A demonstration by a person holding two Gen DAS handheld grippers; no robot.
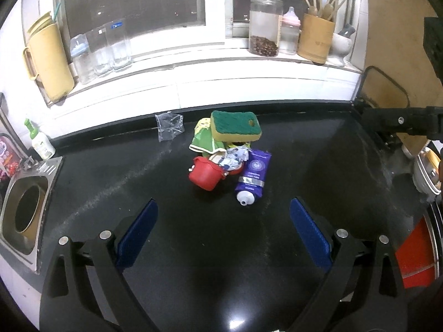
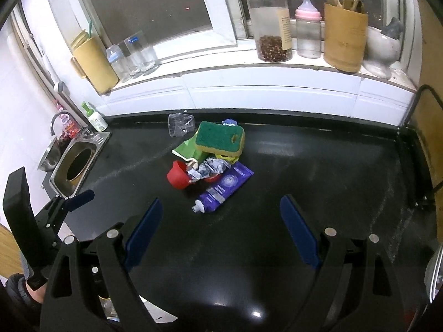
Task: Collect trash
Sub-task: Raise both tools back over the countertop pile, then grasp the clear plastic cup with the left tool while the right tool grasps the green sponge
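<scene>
Looking along the left gripper, jaws spread wide and empty, the trash pile sits mid-counter toward its back edge, the green sponge topmost. The right gripper's view, jaws equally wide and empty, alone shows the tap over the sink at the counter's left edge.

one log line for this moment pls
phase: approach | left tool: open, empty | right tool: open, empty | trash pile: untouched on counter | sponge: atop pile
</scene>
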